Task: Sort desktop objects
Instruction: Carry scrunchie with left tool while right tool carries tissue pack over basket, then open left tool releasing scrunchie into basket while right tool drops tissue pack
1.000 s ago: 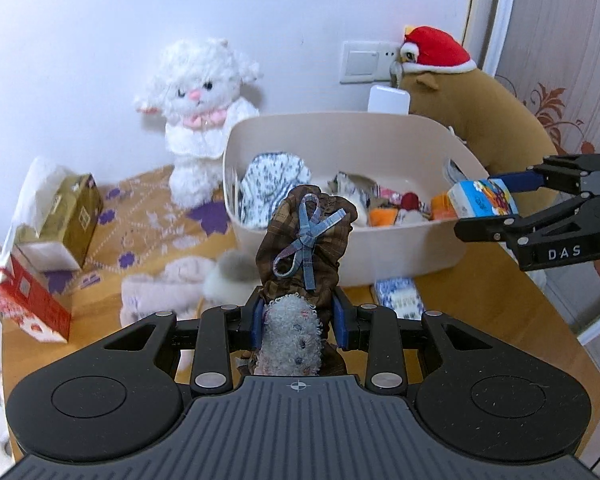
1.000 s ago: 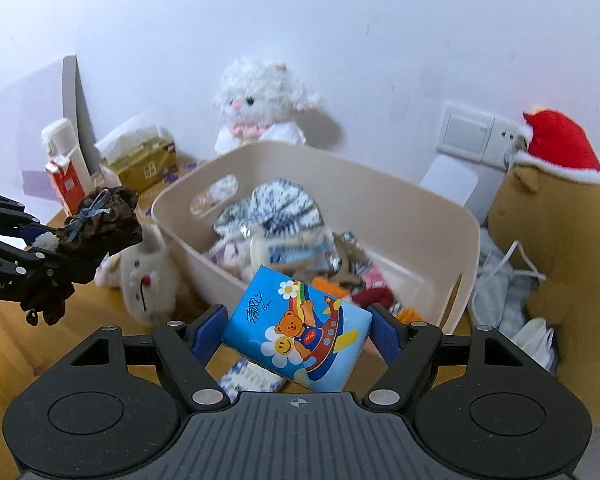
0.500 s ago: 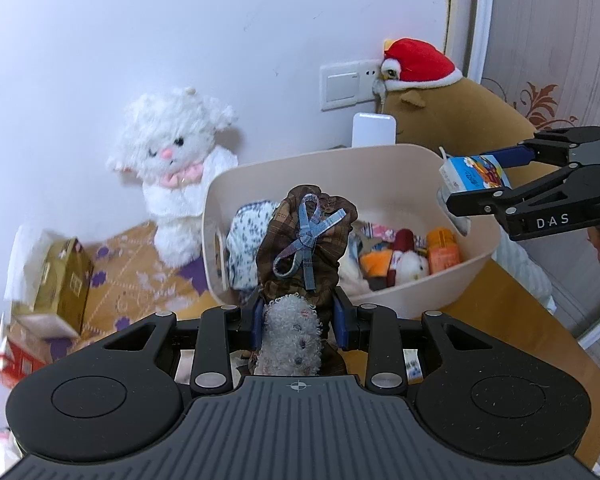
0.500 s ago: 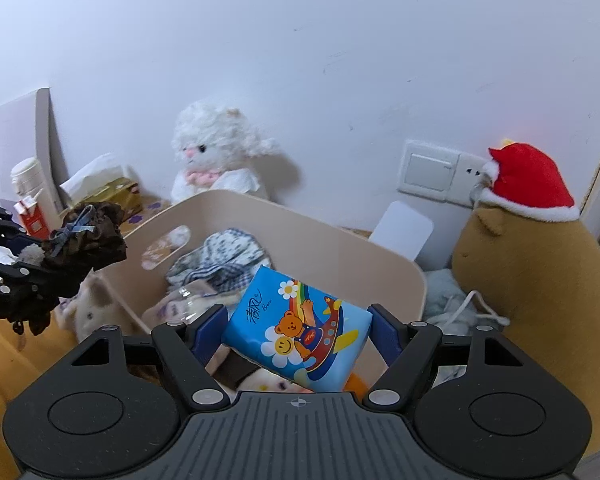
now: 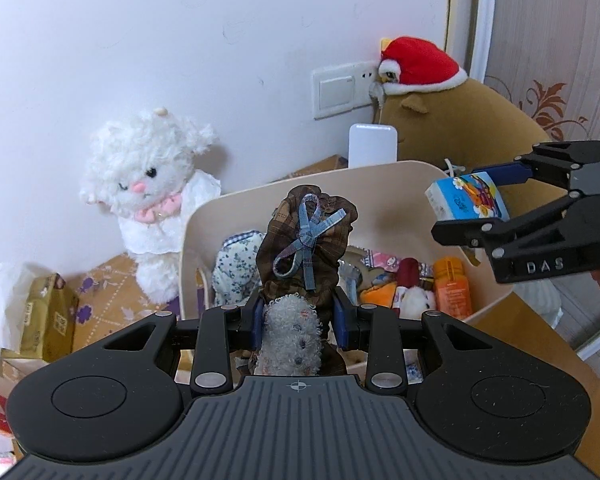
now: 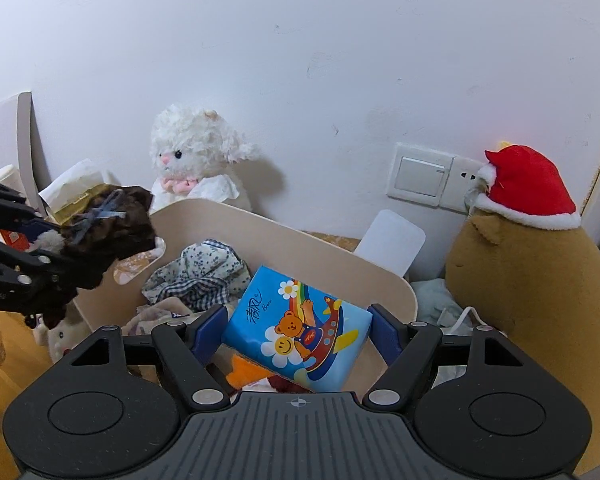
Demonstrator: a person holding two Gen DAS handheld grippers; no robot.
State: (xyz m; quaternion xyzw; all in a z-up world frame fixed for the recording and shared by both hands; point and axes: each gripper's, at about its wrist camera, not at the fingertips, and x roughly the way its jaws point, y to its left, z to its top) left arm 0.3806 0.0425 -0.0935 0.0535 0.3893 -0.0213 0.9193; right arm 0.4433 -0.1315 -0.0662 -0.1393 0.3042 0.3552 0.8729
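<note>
My left gripper [image 5: 299, 322] is shut on a brown plaid cloth doll [image 5: 306, 240] with a blue ribbon bow and grey woolly hair, held above the near rim of the beige bin [image 5: 228, 216]. My right gripper [image 6: 296, 334] is shut on a blue tissue pack [image 6: 298, 330] printed with a cartoon bear, held over the bin [image 6: 284, 236]. In the left wrist view the right gripper [image 5: 476, 206] with the tissue pack [image 5: 466, 202] hangs over the bin's right side. In the right wrist view the left gripper [image 6: 56, 240] and the doll [image 6: 108, 228] are at the bin's left end.
The bin holds cloths, an orange bottle [image 5: 452, 286] and small toys. A white plush lamb [image 5: 152, 196] sits behind it on the left, a brown plush with a red hat [image 5: 448, 116] on the right. A gold tissue box [image 5: 44, 320] stands far left. A wall switch [image 6: 420, 178] is behind.
Both grippers have moved toward the bin with their loads. The bin and the plush toys sit lower and closer in both views. Neither grip has changed.
</note>
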